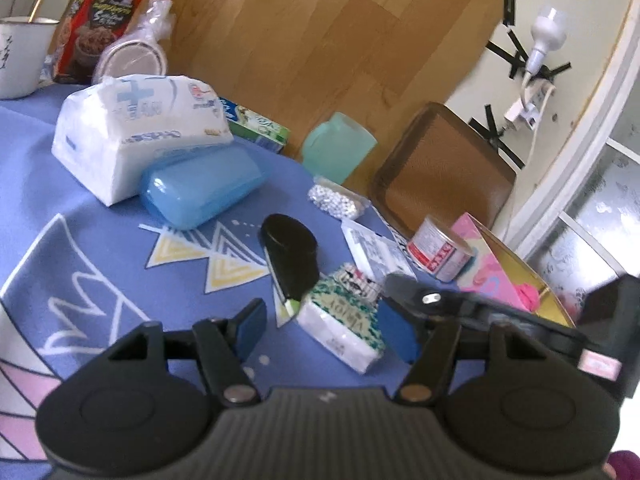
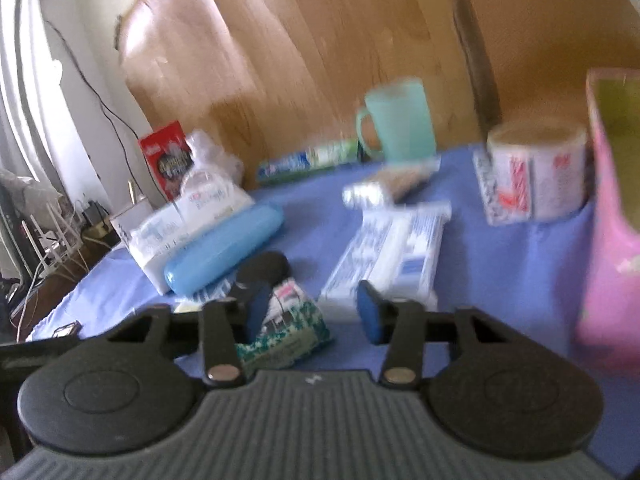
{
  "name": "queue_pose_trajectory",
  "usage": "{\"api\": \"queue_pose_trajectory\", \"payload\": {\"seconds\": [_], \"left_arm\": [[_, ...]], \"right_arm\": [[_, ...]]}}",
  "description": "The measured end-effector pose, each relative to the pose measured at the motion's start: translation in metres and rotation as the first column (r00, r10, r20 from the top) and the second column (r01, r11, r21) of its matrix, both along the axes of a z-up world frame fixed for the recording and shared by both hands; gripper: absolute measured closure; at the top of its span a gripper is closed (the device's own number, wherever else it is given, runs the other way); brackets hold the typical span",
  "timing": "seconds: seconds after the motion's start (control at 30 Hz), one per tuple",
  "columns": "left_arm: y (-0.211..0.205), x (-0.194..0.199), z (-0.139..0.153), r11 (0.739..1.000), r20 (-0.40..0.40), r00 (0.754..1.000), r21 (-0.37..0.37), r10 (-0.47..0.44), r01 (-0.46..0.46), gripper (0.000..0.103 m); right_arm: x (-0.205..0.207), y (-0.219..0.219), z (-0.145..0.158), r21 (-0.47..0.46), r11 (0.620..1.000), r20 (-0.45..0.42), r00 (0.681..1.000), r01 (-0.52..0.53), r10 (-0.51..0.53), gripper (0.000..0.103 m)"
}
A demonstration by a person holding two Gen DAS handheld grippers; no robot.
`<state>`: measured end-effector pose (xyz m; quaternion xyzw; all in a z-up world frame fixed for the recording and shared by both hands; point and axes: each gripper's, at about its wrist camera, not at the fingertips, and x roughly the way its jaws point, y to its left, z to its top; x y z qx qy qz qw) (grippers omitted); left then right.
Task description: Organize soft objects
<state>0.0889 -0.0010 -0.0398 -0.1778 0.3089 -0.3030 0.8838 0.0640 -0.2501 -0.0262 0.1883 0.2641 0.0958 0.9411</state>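
On the blue patterned tablecloth [image 1: 100, 240], lying just ahead of the left gripper [image 1: 324, 326]: a small green-and-white soft tissue pack [image 1: 344, 320], sitting tilted between blue-padded fingers [image 1: 252, 320] spread wide, touching neither as far as can be told. Leaning against the pack's far corner: a black oval-ended case [image 1: 290, 256]. Reaching in from the right and partly covering the pack's edge: the right gripper [image 1: 404, 312], also spread wide, gripping nothing.

Smearing badly in the right wrist view: everything, with the same tissue pack [image 2: 284, 332] half hidden behind the right gripper [image 2: 312, 312] and its left finger [image 2: 256, 308]. Blurring past reading: the print on the flat white-and-blue packet [image 2: 392, 256] and on the red-and-white labelled tin [image 2: 536, 172].

Resting farther back: a large white soft tissue pack [image 1: 136, 128] showing a pale blue cross and lettering too soft to spell out, pressing against a translucent blue plastic oblong case [image 1: 204, 188]. Being cut off at the right edge: a pink box [image 1: 496, 272]. Printed upside down on the small pack: letters resembling "VINDA", not certain.
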Motion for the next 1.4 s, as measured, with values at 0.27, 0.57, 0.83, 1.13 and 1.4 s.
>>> {"api": "queue_pose_trajectory", "payload": {"seconds": [0.27, 0.57, 0.83, 1.13, 1.4], "left_arm": [[-0.011, -0.007, 0.003, 0.998, 0.050, 0.999, 0.064, -0.015, 0.012, 0.037], [0.009, 0.001, -0.002, 0.999, -0.010, 1.000, -0.046, 0.007, -0.007, 0.036], [0.009, -0.003, 0.000, 0.999, 0.009, 1.000, -0.041, 0.015, -0.015, 0.034], [0.010, -0.004, 0.000, 0.999, 0.012, 1.000, -0.044, 0.018, -0.018, 0.034], [0.006, -0.006, 0.002, 1.000, 0.033, 0.999, -0.026, 0.011, -0.010, 0.034]], "right_arm": [[-0.028, 0.014, 0.000, -0.018, 0.988, 0.019, 0.988, -0.155, 0.156, 0.075], [-0.064, 0.019, 0.005, -0.017, 0.957, 0.115, 0.950, -0.290, 0.290, 0.061], [-0.063, 0.021, 0.004, -0.029, 0.958, 0.121, 0.950, -0.285, 0.286, 0.055], [-0.068, 0.019, 0.005, -0.027, 0.961, 0.152, 0.949, -0.275, 0.276, 0.054], [-0.069, 0.019, 0.004, -0.024, 0.961, 0.155, 0.949, -0.274, 0.274, 0.050]]}}
